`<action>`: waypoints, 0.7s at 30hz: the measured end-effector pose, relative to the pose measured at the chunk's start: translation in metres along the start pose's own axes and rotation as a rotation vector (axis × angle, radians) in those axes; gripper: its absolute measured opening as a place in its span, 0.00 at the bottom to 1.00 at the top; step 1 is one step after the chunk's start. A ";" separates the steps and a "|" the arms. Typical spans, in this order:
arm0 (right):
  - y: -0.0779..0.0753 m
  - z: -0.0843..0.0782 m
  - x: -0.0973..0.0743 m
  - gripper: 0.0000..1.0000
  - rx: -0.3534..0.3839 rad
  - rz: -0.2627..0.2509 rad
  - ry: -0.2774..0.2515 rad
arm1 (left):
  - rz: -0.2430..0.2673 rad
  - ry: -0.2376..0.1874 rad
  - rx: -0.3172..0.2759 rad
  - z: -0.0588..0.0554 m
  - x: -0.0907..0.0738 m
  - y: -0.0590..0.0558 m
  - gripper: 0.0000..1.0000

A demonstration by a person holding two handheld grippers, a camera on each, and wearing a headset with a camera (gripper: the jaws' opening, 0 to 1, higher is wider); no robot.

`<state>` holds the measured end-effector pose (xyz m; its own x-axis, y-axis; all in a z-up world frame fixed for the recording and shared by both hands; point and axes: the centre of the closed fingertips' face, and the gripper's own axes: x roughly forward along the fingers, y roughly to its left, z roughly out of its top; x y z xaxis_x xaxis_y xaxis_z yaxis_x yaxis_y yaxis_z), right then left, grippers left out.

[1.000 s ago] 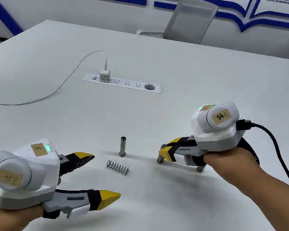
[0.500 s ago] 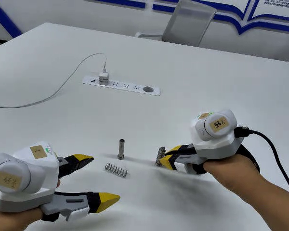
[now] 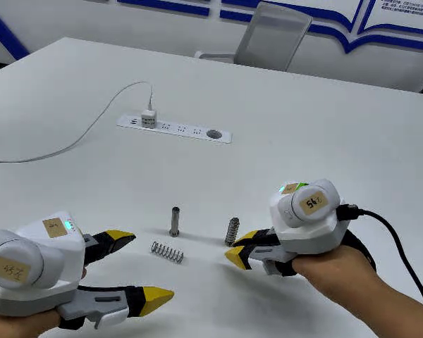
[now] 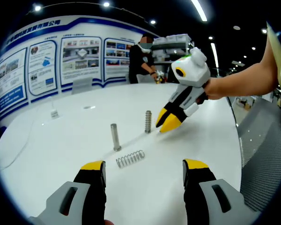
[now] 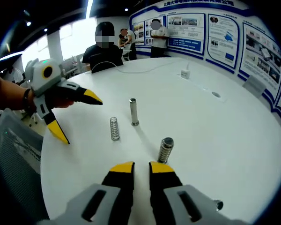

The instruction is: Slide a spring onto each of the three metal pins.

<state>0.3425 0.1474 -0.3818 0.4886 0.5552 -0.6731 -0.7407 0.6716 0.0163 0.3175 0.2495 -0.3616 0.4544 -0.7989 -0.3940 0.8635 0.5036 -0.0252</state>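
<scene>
So, about a third done as far as shows. The sprung pin (image 3: 231, 231) stands upright on the white table (image 3: 303, 127) with a coil already around its shaft. It is just beyond the tips of the right gripper (image 3: 236, 253). That gripper's jaws are nearly together with only a narrow gap, and they grip nothing.

The bare pin (image 3: 175, 221) also stands upright, a little to the left of the sprung one and apart from it, with no coil on it. The loose spring (image 3: 167, 251) lies flat on its side near the bare pin's foot, on the person's side of it, not touching it. The left gripper (image 3: 137, 269) sits low and near the person with its jaws spread wide and empty. It points toward the loose spring and is well clear of it.

What is left, by this judgement, is to put the loose spring on the bare pin and then do a third pin. A small metal bit (image 5: 218, 205) at the lower edge of the right gripper view may be that pin, but it is too small to tell.

Materials:
- **Pins:** smooth dull-grey metal cylinders, slim, with a slightly wider foot.
- **Springs:** thin bright wire in open, even coils, likely to roll.
- **Table:** white, smooth, faintly glossy.
- **Jaw tips:** yellow, on black and grey bodies.
</scene>
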 end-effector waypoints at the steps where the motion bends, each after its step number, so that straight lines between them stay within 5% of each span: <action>1: 0.003 0.001 0.001 0.13 -0.003 0.008 -0.002 | 0.001 -0.001 0.000 0.000 0.000 0.000 0.68; 21: 0.041 0.023 0.034 0.17 -0.102 0.106 0.004 | -0.002 0.010 0.006 -0.002 -0.001 0.000 0.68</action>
<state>0.3395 0.2056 -0.3868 0.4040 0.6181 -0.6744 -0.8311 0.5561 0.0118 0.3164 0.2506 -0.3634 0.4508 -0.7963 -0.4034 0.8655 0.5005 -0.0207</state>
